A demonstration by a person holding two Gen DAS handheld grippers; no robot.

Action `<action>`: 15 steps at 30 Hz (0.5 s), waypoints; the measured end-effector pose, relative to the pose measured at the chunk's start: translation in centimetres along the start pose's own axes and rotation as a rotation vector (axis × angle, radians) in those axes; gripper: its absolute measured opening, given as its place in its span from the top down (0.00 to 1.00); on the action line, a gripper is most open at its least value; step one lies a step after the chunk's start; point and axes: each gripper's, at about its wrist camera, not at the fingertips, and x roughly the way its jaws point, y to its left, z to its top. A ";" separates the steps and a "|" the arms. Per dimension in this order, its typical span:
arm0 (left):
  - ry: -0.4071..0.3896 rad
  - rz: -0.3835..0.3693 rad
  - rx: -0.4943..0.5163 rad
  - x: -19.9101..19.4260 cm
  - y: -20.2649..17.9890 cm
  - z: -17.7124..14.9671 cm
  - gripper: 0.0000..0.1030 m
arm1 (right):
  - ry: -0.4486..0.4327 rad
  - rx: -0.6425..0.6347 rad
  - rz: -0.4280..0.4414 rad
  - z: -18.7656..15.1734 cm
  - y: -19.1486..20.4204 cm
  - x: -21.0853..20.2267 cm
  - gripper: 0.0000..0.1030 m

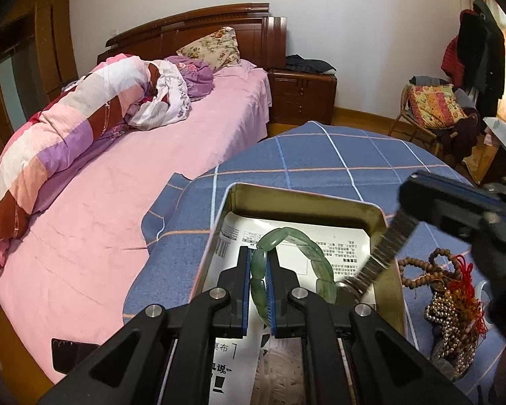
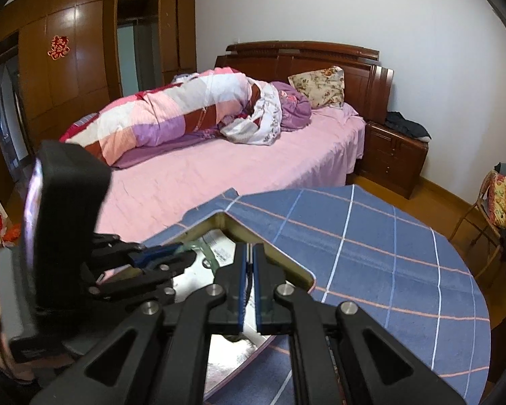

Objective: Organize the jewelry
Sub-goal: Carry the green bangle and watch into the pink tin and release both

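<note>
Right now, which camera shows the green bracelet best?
The left wrist view: the green bracelet shows nearly whole, pinched in the left gripper over the metal tin. The right wrist view shows only a green sliver beside that gripper.

My left hand-held gripper (image 1: 259, 263) clamped on green jade bangle (image 1: 295, 236) over open metal tin (image 1: 307, 199), my right hand-held gripper (image 1: 410, 202) pinching metal watch band (image 1: 386, 249), bead necklaces (image 1: 452, 303) heaped beside tin, blue checked tabletop (image 1: 320, 155), pink bed (image 1: 151, 168) behind.

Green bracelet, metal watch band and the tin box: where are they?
Green bracelet (image 1: 315, 236): left wrist view, its far arc.
Metal watch band (image 1: 386, 248): left wrist view, mid-strap.
Tin box (image 1: 307, 199): left wrist view, far wall.
</note>
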 end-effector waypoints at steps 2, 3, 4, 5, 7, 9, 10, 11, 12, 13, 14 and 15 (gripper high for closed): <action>0.006 0.002 0.004 0.2 -0.1 0.0 0.93 | 0.002 -0.008 -0.015 0.0 0.2 0.5 0.95; 0.008 0.004 0.006 0.2 -0.1 0.0 0.93 | 0.004 -0.007 -0.018 -0.1 0.1 0.6 0.95; 0.009 0.007 0.005 0.3 -0.1 0.0 0.93 | 0.008 -0.006 -0.023 -0.1 0.0 0.9 0.95; 0.010 0.008 0.002 0.4 0.0 0.0 0.93 | 0.011 -0.007 -0.028 -0.2 0.0 1.1 0.95; 0.012 0.011 0.001 0.5 0.1 -0.1 0.93 | 0.020 -0.014 -0.034 -0.4 0.1 1.5 0.95; 0.016 0.012 0.003 0.5 0.1 -0.1 0.92 | 0.027 -0.020 -0.042 -0.5 0.2 1.8 0.95; 0.016 0.012 0.005 0.5 0.2 -0.2 0.91 | 0.031 -0.024 -0.046 -0.6 0.2 2.1 0.94; 0.017 0.015 0.008 0.4 0.1 -0.2 0.90 | 0.035 -0.025 -0.046 -0.8 0.3 2.2 0.94; 0.020 0.019 0.010 0.4 0.1 -0.3 0.88 | 0.040 -0.024 -0.046 -0.9 0.3 2.4 0.94; 0.022 0.019 0.011 0.4 0.1 -0.3 0.85 | 0.043 -0.025 -0.047 -1.0 0.4 2.5 0.94; 0.021 0.022 0.011 0.3 0.1 -0.3 0.78 | 0.045 -0.027 -0.049 -1.1 0.4 2.6 0.94; 0.018 0.033 0.007 0.2 0.1 -0.3 0.72 | 0.046 -0.029 -0.050 -1.2 0.5 2.7 0.92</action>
